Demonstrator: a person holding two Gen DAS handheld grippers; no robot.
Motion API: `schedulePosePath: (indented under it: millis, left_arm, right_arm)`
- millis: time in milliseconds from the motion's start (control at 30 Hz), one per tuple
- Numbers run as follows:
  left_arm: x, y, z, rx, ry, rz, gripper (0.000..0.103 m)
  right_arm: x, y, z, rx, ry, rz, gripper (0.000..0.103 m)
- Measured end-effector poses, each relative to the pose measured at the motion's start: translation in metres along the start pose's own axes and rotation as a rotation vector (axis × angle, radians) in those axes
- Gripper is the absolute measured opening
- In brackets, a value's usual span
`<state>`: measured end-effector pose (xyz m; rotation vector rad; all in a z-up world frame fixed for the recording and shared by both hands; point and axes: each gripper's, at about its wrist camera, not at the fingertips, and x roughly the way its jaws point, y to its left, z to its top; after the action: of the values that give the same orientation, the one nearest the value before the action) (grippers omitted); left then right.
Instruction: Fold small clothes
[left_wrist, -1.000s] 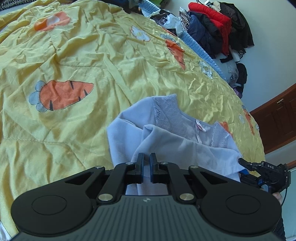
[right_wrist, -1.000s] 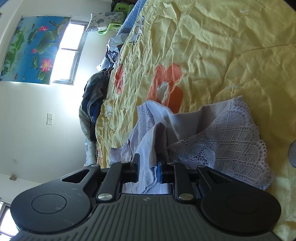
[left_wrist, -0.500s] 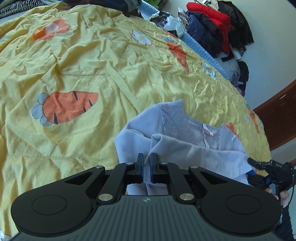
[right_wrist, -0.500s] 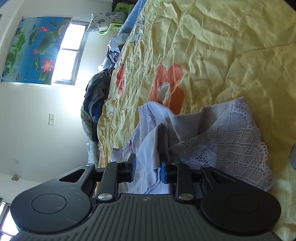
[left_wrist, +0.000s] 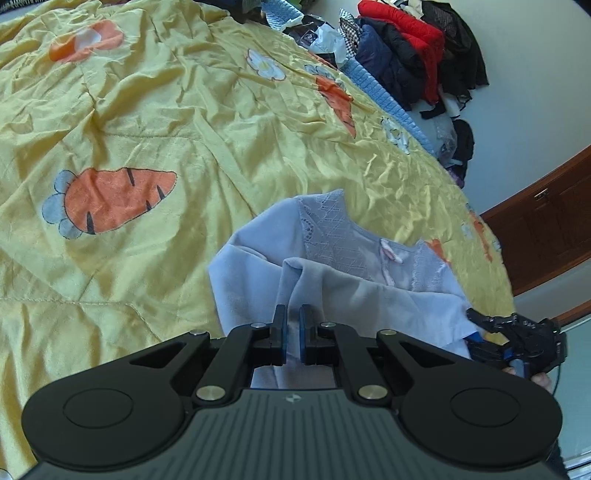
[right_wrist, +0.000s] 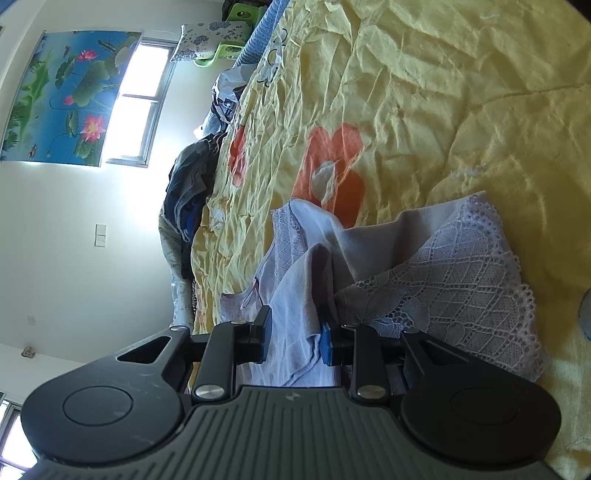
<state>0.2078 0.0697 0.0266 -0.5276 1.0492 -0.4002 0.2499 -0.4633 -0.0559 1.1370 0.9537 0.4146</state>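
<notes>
A small lilac top (left_wrist: 332, 273) with lace panels and a pink bow lies partly folded on the yellow carrot-print quilt (left_wrist: 155, 122). My left gripper (left_wrist: 291, 321) is shut on a fold of its plain fabric at the near edge. My right gripper (right_wrist: 295, 325) has its jaws apart, with a fold of the top (right_wrist: 369, 266) lying loosely between them. The lace hem (right_wrist: 469, 280) spreads to its right. The right gripper also shows in the left wrist view (left_wrist: 513, 339) at the top's right edge.
A pile of dark and red clothes (left_wrist: 410, 51) sits beyond the quilt's far edge, with a blue knitted strip (left_wrist: 384, 99) along it. A wooden door (left_wrist: 546, 221) stands at right. In the right wrist view, more clothes (right_wrist: 192, 192) lie by the wall under a window (right_wrist: 136, 99).
My right gripper has opened, releasing its pinch on the top. My left gripper stays shut on the fabric and has moved slightly, the top sitting lower in its view.
</notes>
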Motion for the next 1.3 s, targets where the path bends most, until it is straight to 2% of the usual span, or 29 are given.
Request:
schedulePosePath:
  millis: [67,133,233,500,567,667,700,767,800,833,933,1000,1133,1200,1300]
  left_arm:
    - [0.0,-0.001,0.0,-0.005,-0.002,0.015,0.006]
    - [-0.002,-0.002,0.0,-0.019,-0.013,0.013,0.006]
    - [-0.002,-0.008,0.003,-0.023,-0.027,0.005,0.006]
    - [0.0,-0.022,0.018,0.01,-0.069,0.014,0.006]
    - [-0.006,-0.038,0.013,0.114,-0.101,0.017,0.006]
    - [-0.01,-0.067,-0.008,0.285,-0.077,-0.03,0.006]
    - [-0.009,-0.077,-0.017,0.346,-0.067,-0.015,0.006]
    - [-0.006,-0.095,-0.04,0.503,-0.079,0.067,0.006]
    - [-0.004,-0.104,-0.052,0.599,-0.104,0.136,0.006]
    - [-0.001,-0.11,-0.065,0.697,-0.134,0.213,0.006]
    - [0.005,-0.12,-0.099,0.975,-0.2,0.386,0.006]
    - [0.008,-0.119,-0.114,1.098,-0.213,0.447,0.006]
    - [0.012,-0.112,-0.126,1.233,-0.226,0.548,0.006]
    - [0.02,-0.11,-0.134,1.321,-0.236,0.624,0.006]
    - [0.034,-0.107,-0.136,1.395,-0.179,0.67,0.007]
  right_arm:
    - [0.001,0.003,0.0,-0.012,-0.006,-0.009,0.026]
    - [0.003,0.004,0.0,-0.021,-0.013,-0.02,0.015]
    - [0.005,0.007,0.001,-0.032,-0.026,-0.021,0.013]
    - [0.011,0.018,0.017,0.016,-0.077,0.068,0.013]
    - [0.016,0.019,0.023,0.057,-0.098,0.088,0.013]
    - [0.027,0.016,0.035,0.13,-0.132,0.098,0.014]
    - [0.032,0.014,0.038,0.16,-0.142,0.104,0.016]
    - [0.041,0.009,0.042,0.229,-0.16,0.112,0.018]
    - [0.045,0.006,0.043,0.264,-0.162,0.113,0.028]
    - [0.049,0.005,0.042,0.273,-0.167,0.108,0.043]
    - [0.051,0.002,0.038,0.252,-0.179,0.088,0.057]
    - [0.048,0.003,0.035,0.23,-0.172,0.081,0.057]
    - [0.03,0.017,0.019,0.106,-0.157,0.064,0.055]
    - [0.025,0.025,0.008,0.046,-0.137,0.042,0.055]
    - [0.025,0.03,-0.01,0.006,-0.066,0.037,0.054]
